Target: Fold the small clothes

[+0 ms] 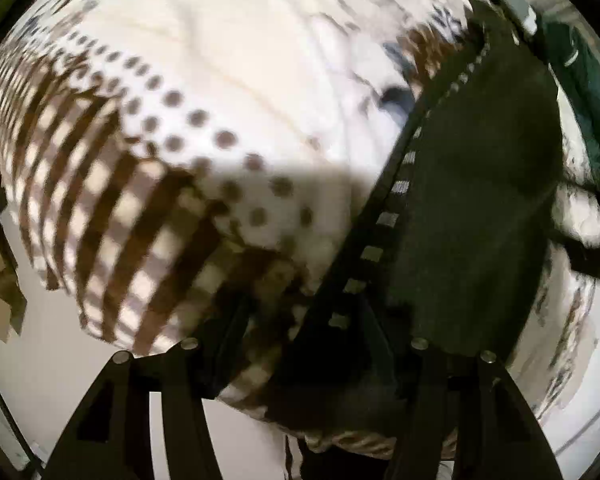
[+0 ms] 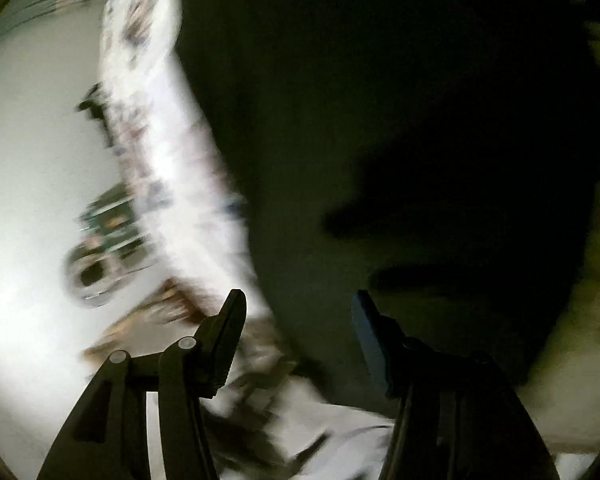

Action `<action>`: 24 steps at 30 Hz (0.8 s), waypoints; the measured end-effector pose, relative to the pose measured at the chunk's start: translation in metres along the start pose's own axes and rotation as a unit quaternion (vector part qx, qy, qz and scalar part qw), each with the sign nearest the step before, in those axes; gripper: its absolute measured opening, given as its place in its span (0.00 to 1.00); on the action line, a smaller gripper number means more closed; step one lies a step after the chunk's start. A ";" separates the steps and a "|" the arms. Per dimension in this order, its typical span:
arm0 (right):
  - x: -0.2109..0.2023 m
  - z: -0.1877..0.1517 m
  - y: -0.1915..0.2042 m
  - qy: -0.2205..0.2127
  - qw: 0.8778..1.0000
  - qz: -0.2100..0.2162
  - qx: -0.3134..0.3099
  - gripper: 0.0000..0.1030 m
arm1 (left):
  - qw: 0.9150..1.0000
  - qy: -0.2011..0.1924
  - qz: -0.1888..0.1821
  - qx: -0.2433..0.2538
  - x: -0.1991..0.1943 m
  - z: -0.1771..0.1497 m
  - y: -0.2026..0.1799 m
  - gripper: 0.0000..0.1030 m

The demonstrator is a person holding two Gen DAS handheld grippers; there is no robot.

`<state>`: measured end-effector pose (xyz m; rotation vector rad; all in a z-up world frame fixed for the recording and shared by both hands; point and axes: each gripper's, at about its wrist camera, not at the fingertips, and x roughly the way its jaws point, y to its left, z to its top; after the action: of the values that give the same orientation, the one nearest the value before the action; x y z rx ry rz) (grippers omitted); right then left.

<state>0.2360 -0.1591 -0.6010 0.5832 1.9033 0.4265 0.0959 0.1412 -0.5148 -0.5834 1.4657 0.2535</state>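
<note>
Two garments fill both views: a white patterned cloth [image 1: 228,92] w/ brown dots and checks, and a dark garment [image 1: 472,200] w/ a pale dashed trim strip [image 1: 396,200] along its edge.

Left gripper [image 1: 304,376]: cloth is draped right over the tips, so the fingers are buried under fabric. Dark folds and checked cloth bunch between the two finger bases, prob. clamped on it, but I can't tell for sure since the tips are hidden. The white cloth spreads ahead and to the left of this tool; the dark garment runs ahead-right, its trim edge lying diagonally from just in front of the fingers out to the upper right. Pale table surface [image 1: 60,360] shows low-left of the tool.

Right gripper [image 2: 300,328]: fingers plainly apart, nothing between them. The dark garment [image 2: 400,140] sits directly ahead and to the right, very close; a white patterned strip [image 2: 156,160] hangs left of the left finger. View is heavily blurred, so detail is unreliable.

Judgement: step in hand looks like getting a 2nd grip so the piece can be spread or folded. To do it well:
- keep the left hold firm, don't let bunched layers slip;
- bring the right tool onto one edge only, e.g. the trim hem, not a wad of both garments;
- close fully before pulling;
- pull apart gently til the edge is taut, then lay flat.

Risk: grabbing both garments at once, since they overlap.
</note>
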 end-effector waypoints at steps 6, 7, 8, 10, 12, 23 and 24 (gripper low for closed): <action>0.022 -0.066 -0.089 0.042 0.996 -0.033 0.067 0.56 | 1.000 -0.005 0.000 0.002 0.009 -0.004 -0.005 0.53; 0.035 -0.075 -0.094 0.053 0.996 -0.026 0.074 0.56 | 1.000 -0.001 -0.001 0.004 0.009 -0.003 -0.004 0.53; 0.045 -0.085 -0.100 0.060 0.995 -0.014 0.078 0.56 | 1.000 0.002 -0.003 0.007 0.011 -0.007 -0.004 0.53; 0.066 -0.098 -0.101 0.064 0.994 0.009 0.086 0.56 | 1.000 0.010 -0.006 0.023 0.011 -0.005 -0.003 0.53; 0.080 -0.104 -0.103 0.057 0.993 0.025 0.098 0.57 | 0.999 0.017 -0.002 0.047 0.012 -0.001 0.000 0.53; 0.059 -0.146 -0.090 -0.034 0.990 0.012 0.135 0.11 | 0.985 0.060 -0.068 0.145 0.015 0.009 0.005 0.06; 0.060 -0.145 -0.093 -0.031 0.990 0.003 0.137 0.11 | 0.984 0.069 -0.076 0.143 0.019 0.011 0.010 0.06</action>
<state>0.0636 -0.2045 -0.6405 0.7738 1.9134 0.1483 0.1026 0.1518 -0.5358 -0.4829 1.5491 -0.1191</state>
